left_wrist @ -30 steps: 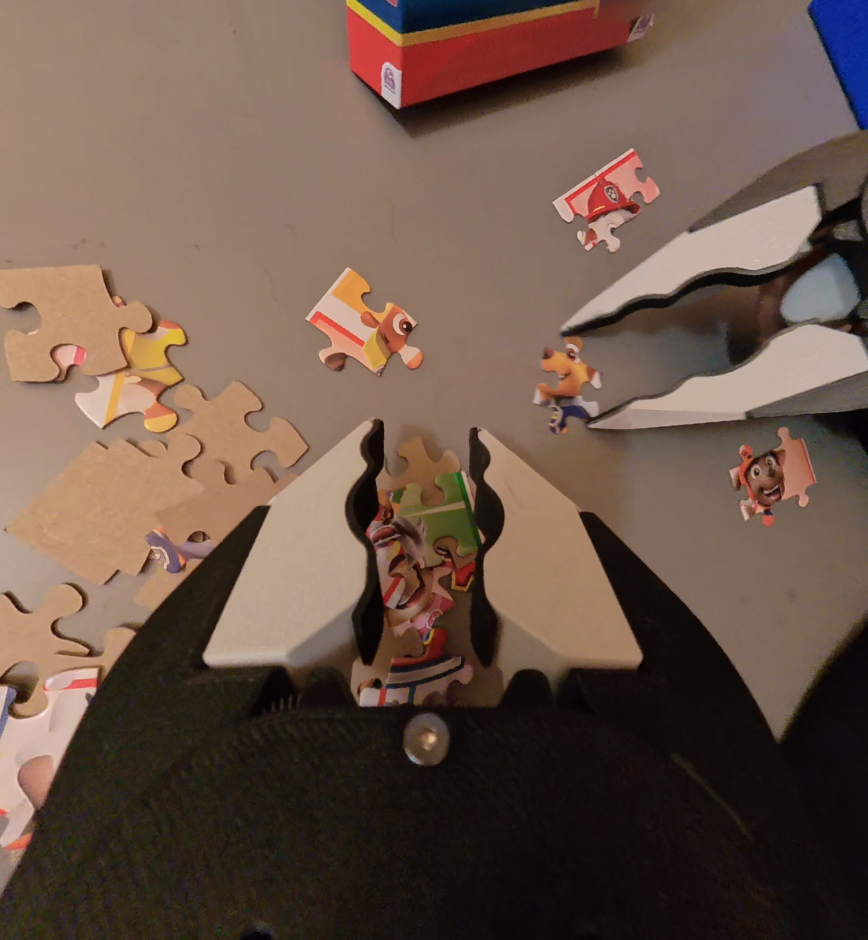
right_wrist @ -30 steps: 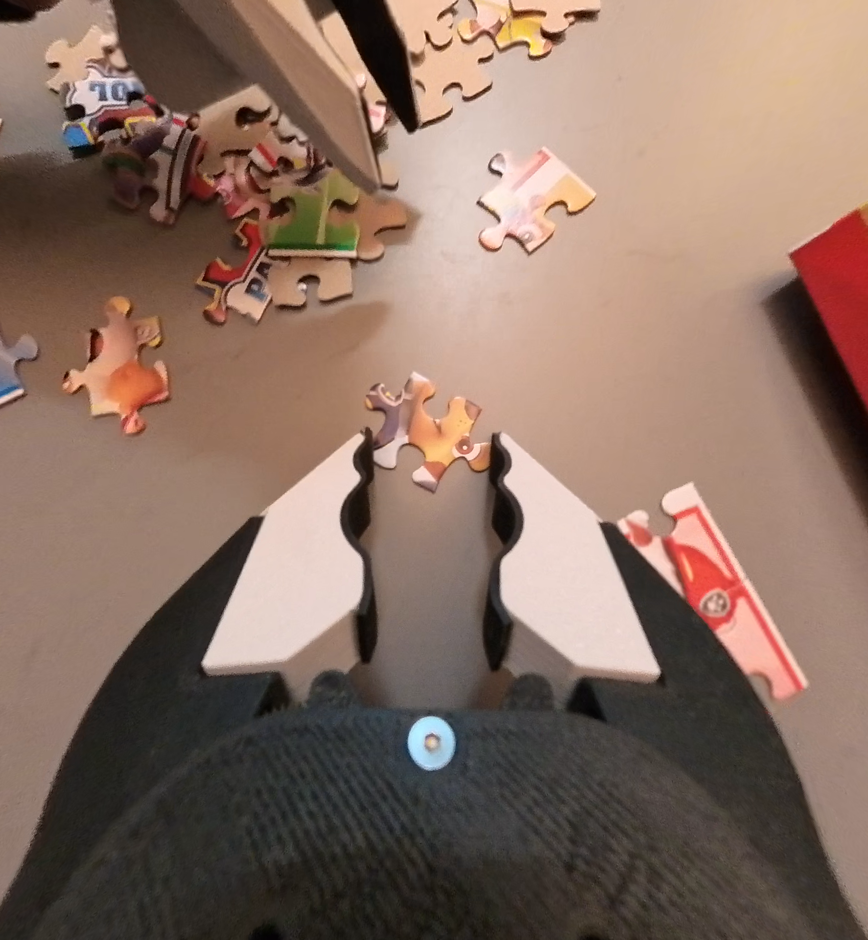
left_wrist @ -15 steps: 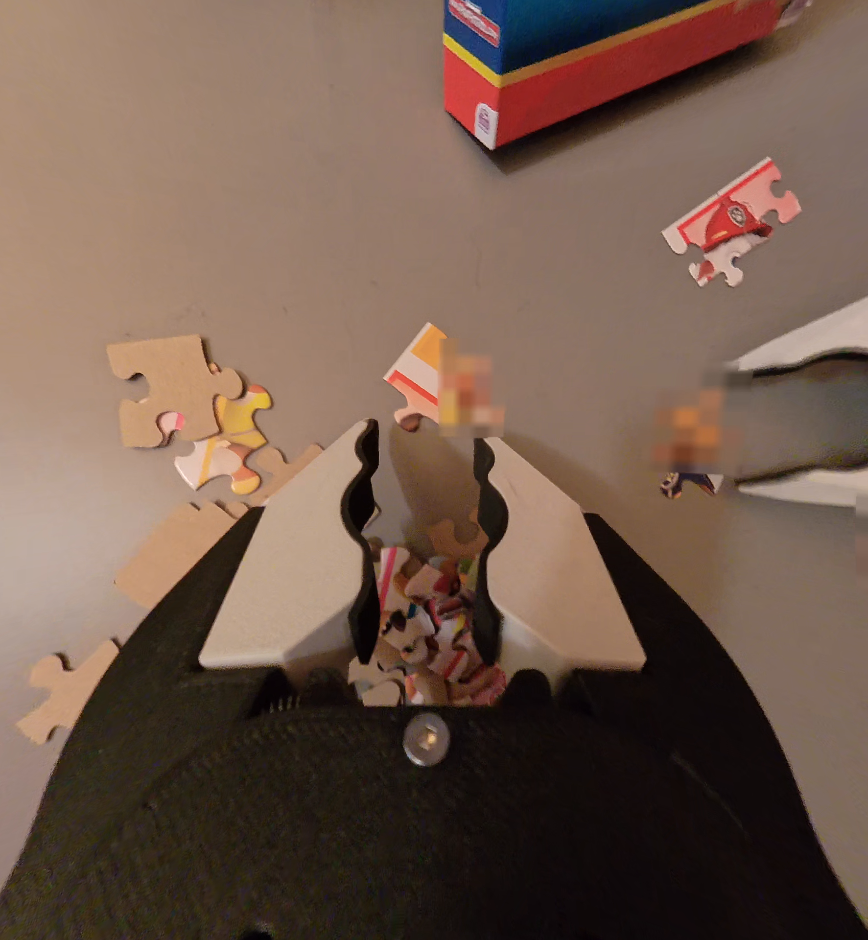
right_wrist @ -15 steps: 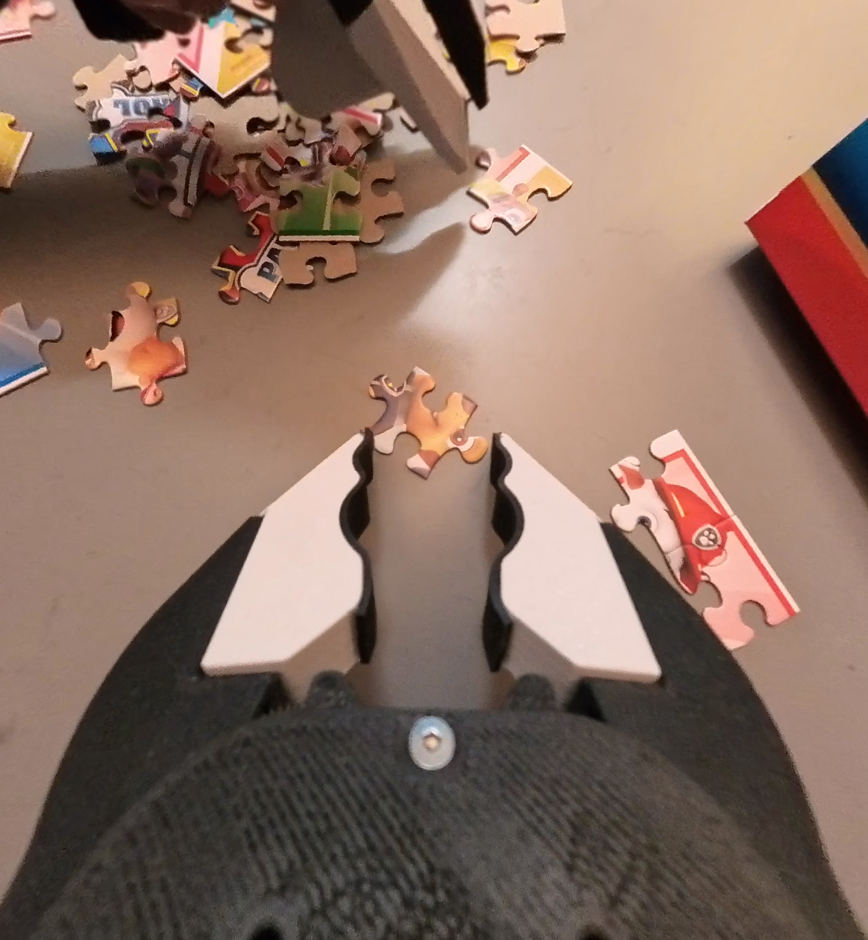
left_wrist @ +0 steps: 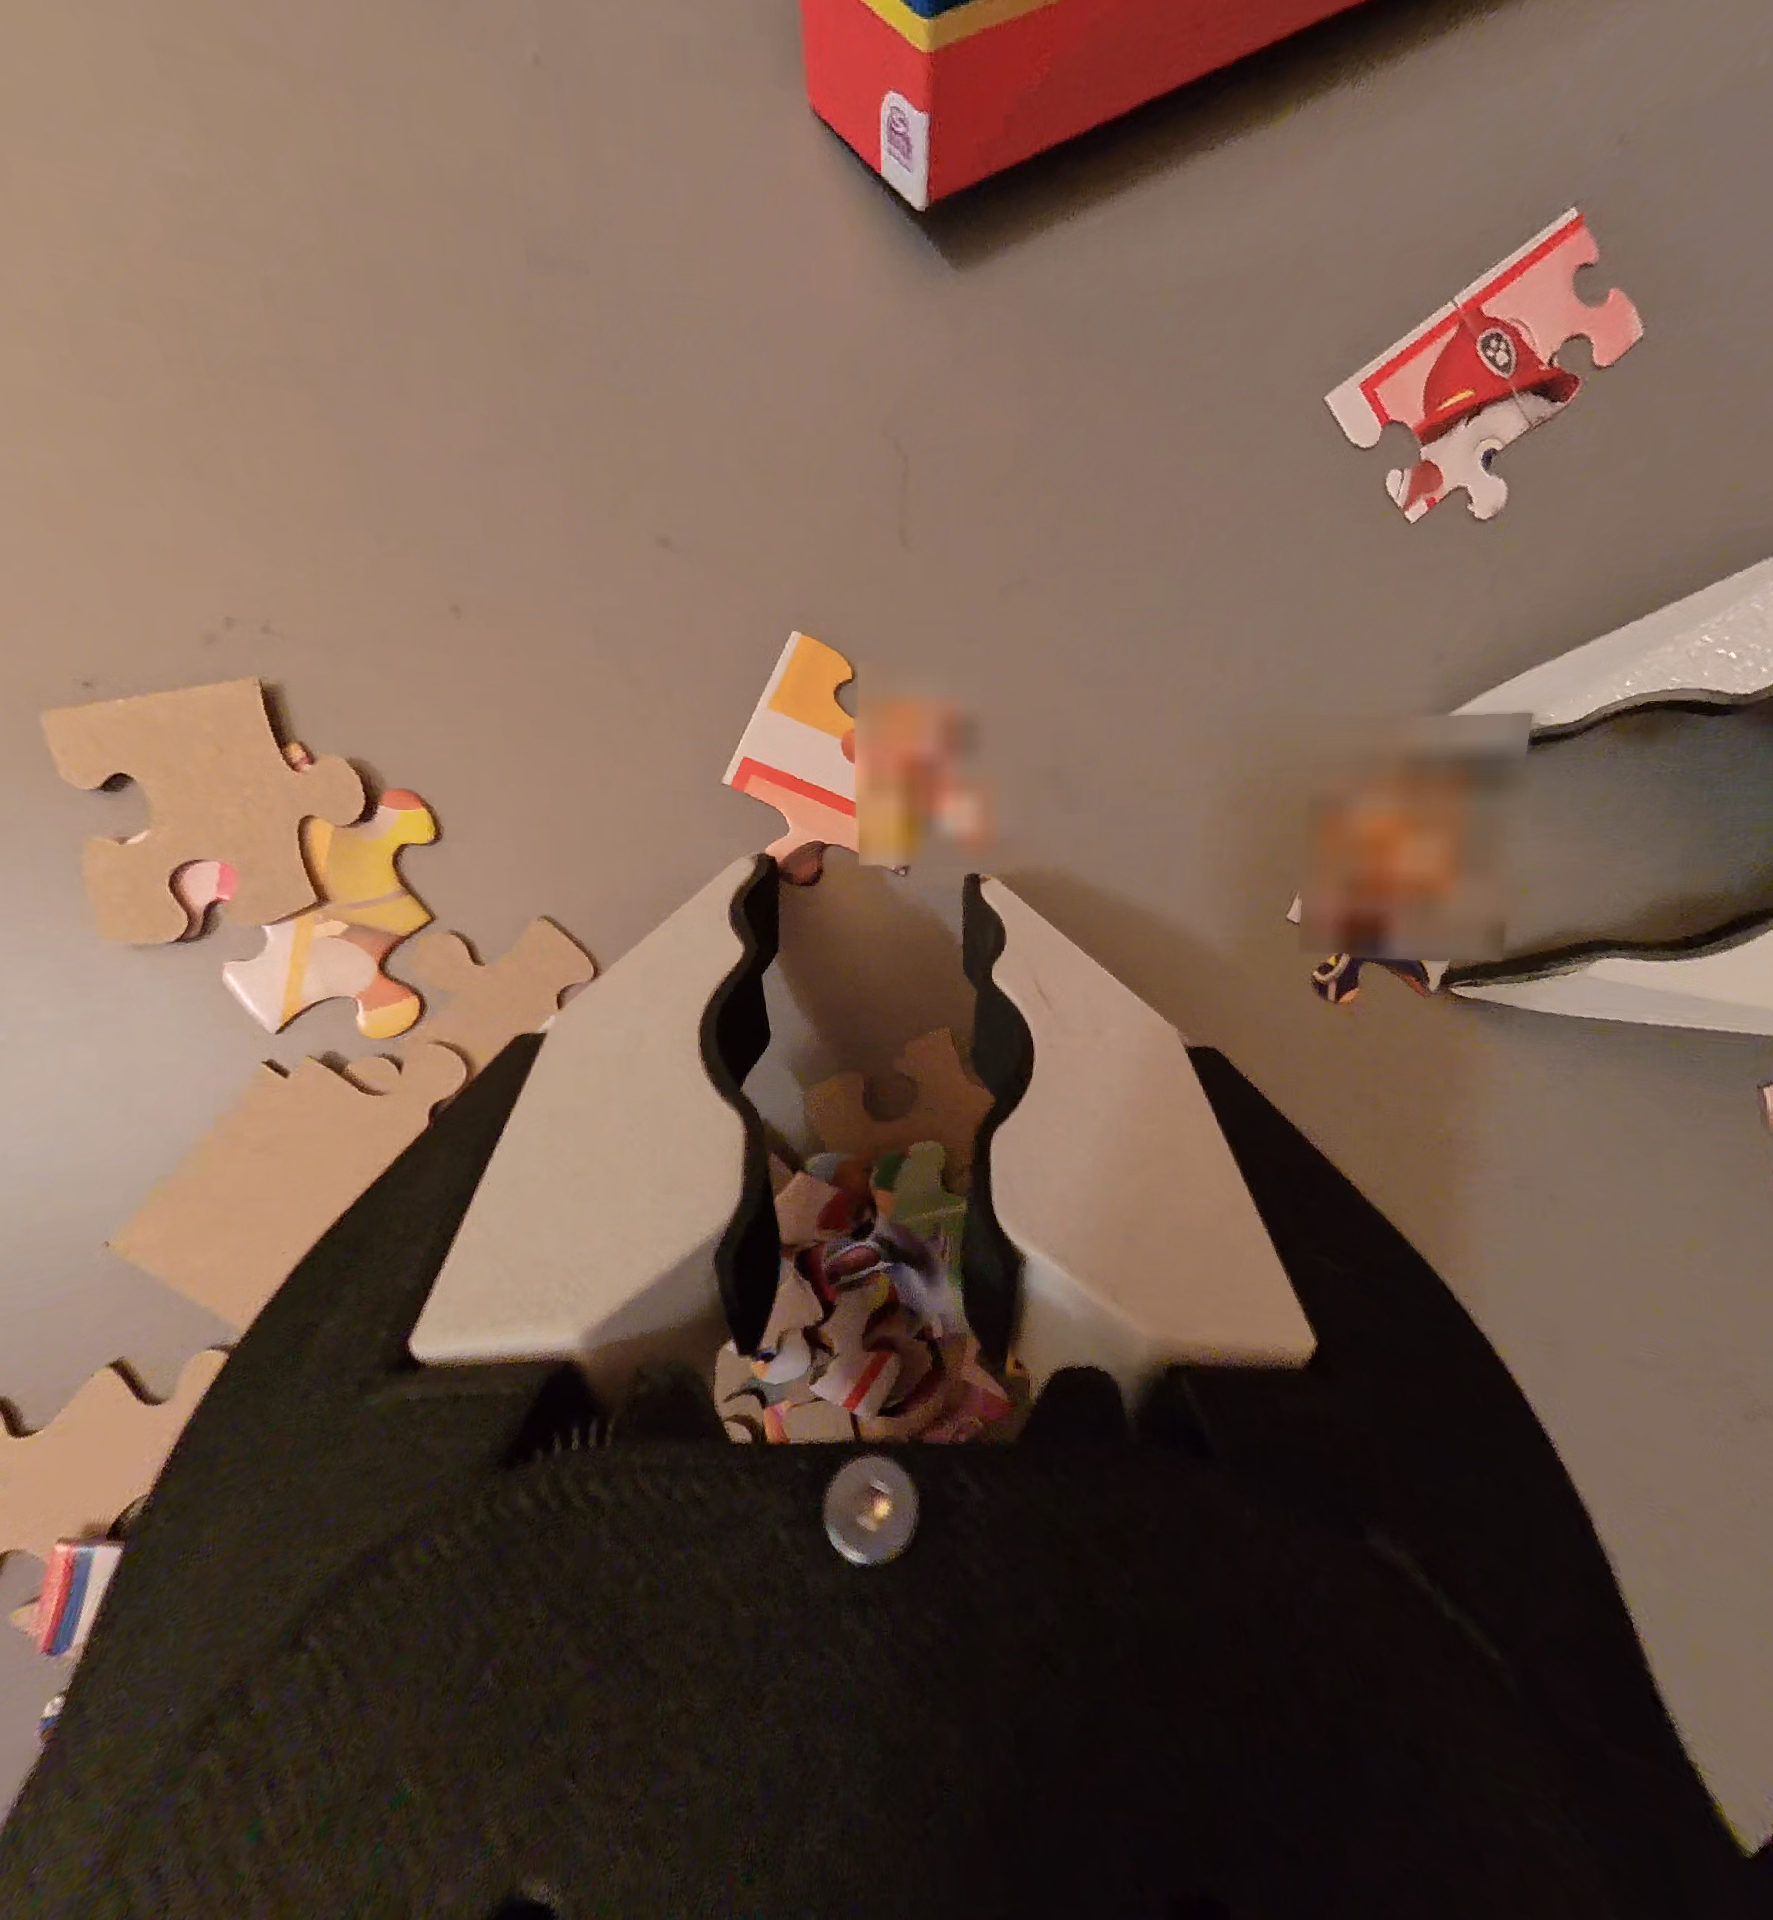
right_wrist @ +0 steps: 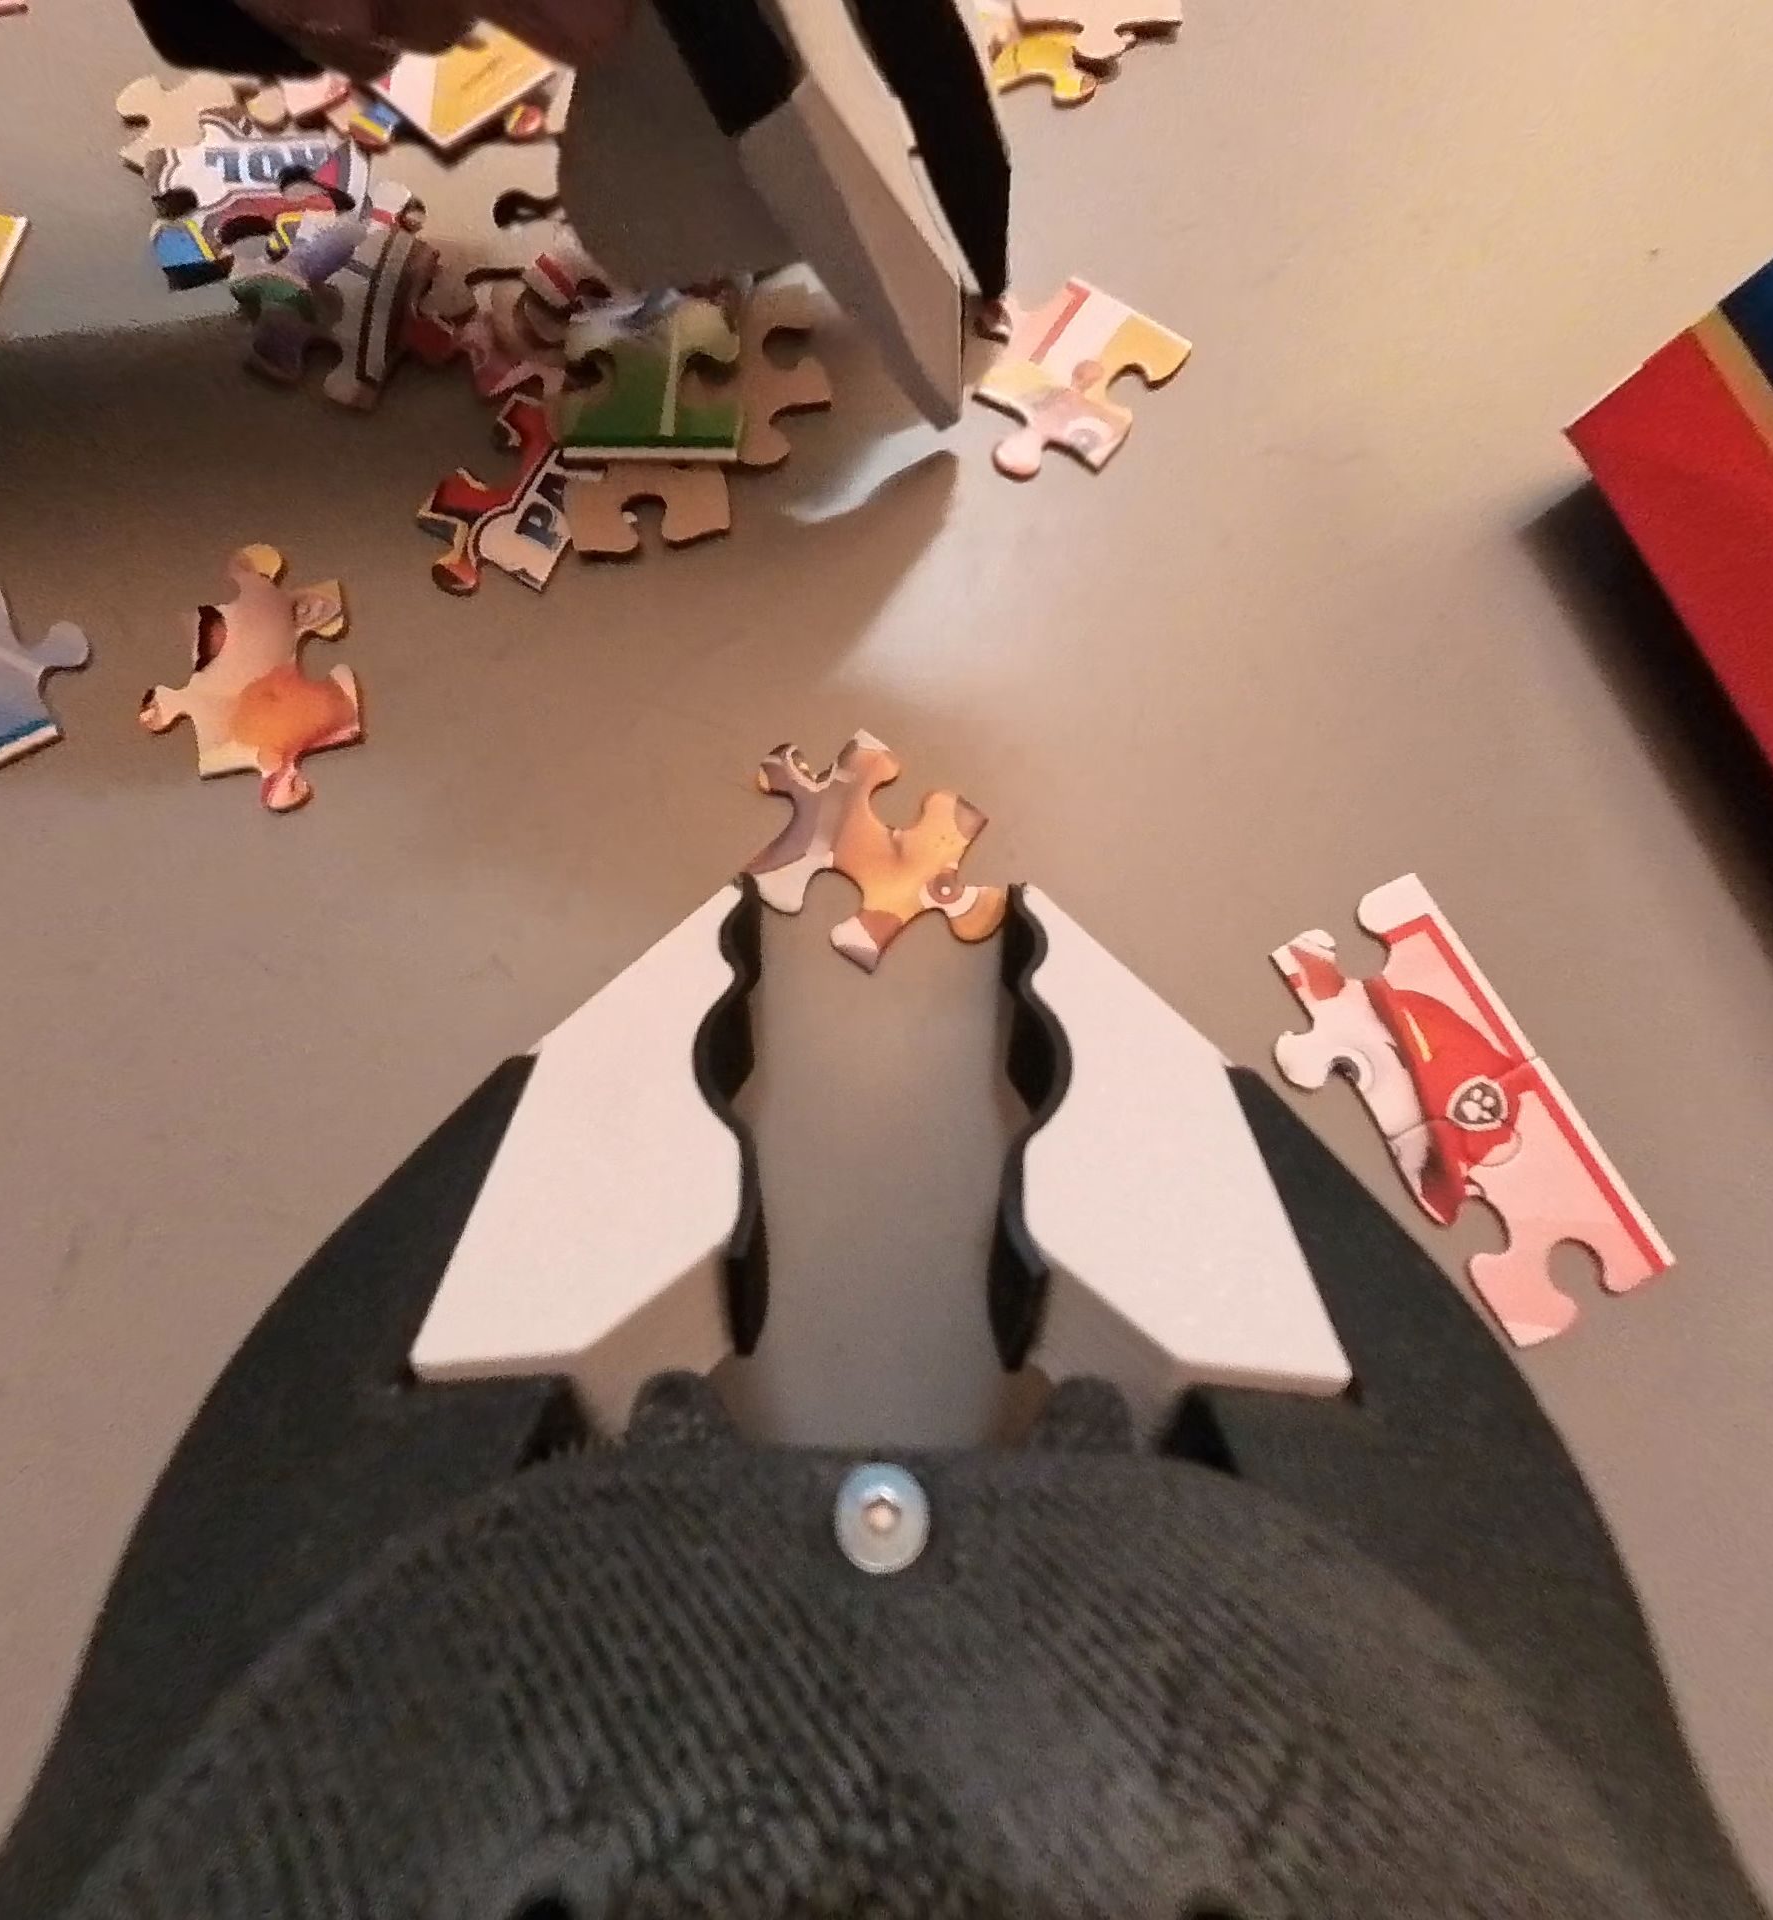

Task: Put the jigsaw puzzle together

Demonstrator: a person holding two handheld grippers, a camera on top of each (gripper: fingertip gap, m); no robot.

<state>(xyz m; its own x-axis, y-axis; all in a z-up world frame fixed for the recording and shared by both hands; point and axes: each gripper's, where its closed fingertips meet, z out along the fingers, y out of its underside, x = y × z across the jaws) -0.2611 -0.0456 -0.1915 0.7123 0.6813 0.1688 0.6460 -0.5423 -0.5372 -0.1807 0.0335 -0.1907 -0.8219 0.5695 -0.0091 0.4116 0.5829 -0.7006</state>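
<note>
Both tongs stand apart, nothing clamped: right gripper tips flank a thin, light, stiff orange piece flat on table; likely best pinched by edges.

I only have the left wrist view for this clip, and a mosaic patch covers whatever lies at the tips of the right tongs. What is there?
Observer: A single orange and brown puzzle piece. It lies flat on the table, picture side up, right at the tips of the right tongs.
Operator: Are they clamped on it?
Observer: The jaws stand open. Most of the piece lies beyond the tips, and I cannot tell whether the pads touch it.
Operator: And the left tongs, how do they sit from over there?
Observer: The right wrist view shows the left tongs pointing steeply down, tips at the edge of the pale yellow and pink piece.
</note>
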